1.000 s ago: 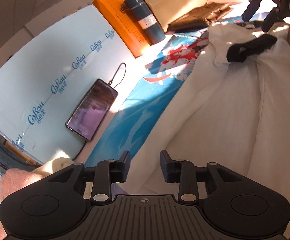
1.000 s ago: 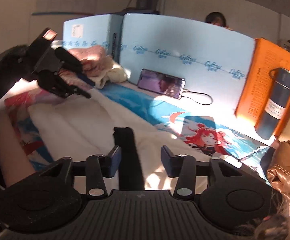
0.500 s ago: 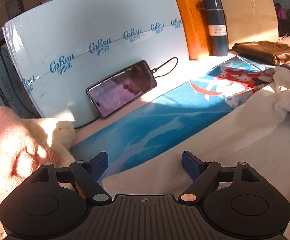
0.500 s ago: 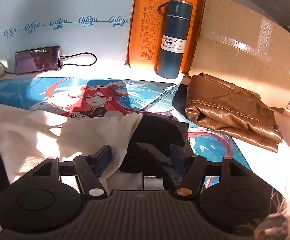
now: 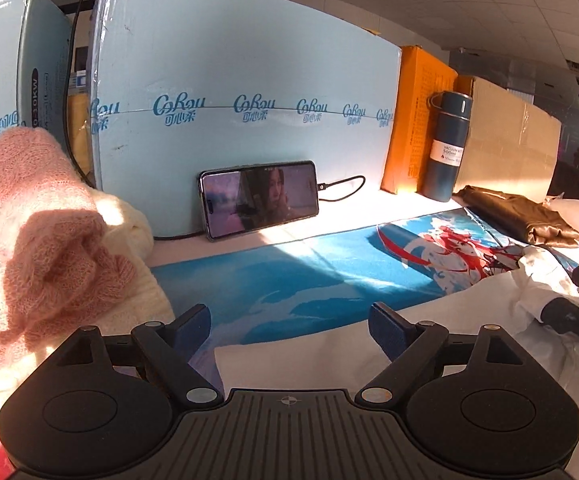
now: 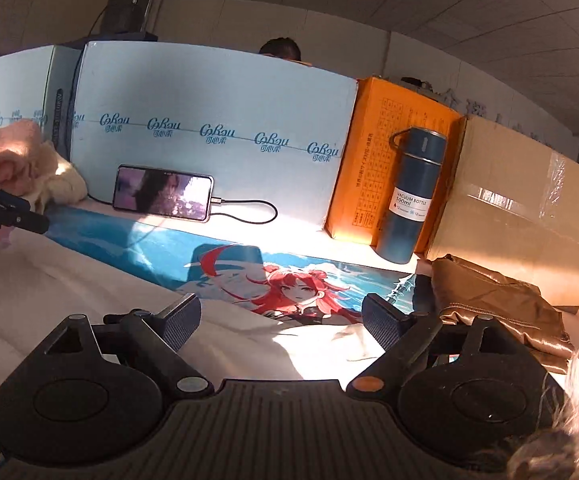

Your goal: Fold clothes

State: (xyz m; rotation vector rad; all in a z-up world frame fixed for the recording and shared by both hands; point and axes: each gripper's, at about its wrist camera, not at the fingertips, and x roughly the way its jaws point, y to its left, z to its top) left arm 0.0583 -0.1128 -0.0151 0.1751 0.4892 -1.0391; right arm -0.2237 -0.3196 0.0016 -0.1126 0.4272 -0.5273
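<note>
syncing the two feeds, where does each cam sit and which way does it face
Left wrist: on the left claw, low over the white garment, facing the phone; both fingers show, spread.
Right wrist: on the right claw, facing the bottle; own fingers spread, left claw at left edge.
Shared: phone, bottle, mat.

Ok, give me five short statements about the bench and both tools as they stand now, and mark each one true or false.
1. The left tool is open with nothing between its fingers. True.
2. The right tool is clamped on the white cloth garment. False: it is open and grips nothing.
3. The black smartphone leans against the pale blue printed box with a cable plugged in. True.
4. The dark blue vacuum bottle lies on its side. False: it stands upright before the orange carton.
5. The brown satin garment sits left of the phone. False: it lies at the right, by the brown cardboard box.
</note>
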